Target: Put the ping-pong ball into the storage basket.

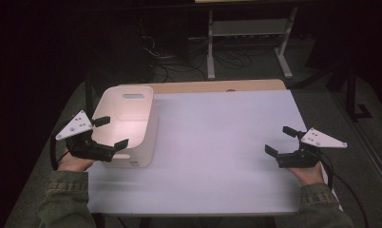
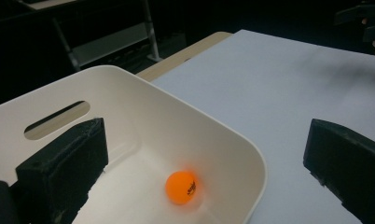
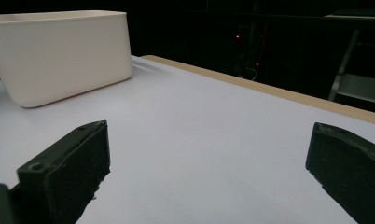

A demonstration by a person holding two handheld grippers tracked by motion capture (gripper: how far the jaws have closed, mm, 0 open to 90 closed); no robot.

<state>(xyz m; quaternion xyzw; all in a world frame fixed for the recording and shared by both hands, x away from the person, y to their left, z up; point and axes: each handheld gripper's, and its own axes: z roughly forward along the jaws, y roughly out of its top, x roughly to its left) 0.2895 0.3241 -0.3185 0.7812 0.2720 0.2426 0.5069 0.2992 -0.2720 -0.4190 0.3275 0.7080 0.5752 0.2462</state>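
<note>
One orange ball [image 2: 181, 186] in one white bin [image 1: 146, 142]; both grippers' fingers [image 2: 64, 172] apart, empty.

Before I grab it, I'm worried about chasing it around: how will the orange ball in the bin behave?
The ball is round and smooth, so it will probably roll off at a nudge. It looks like a table-tennis ball, likely very light. The bin walls should stop it.

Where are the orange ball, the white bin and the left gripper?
ball [image 2: 181, 186], left gripper view, on its orange middle
bin [image 2: 209, 126], left gripper view, on its near rim
left gripper [image 1: 110, 132], high view, midway between its open jaws
</note>
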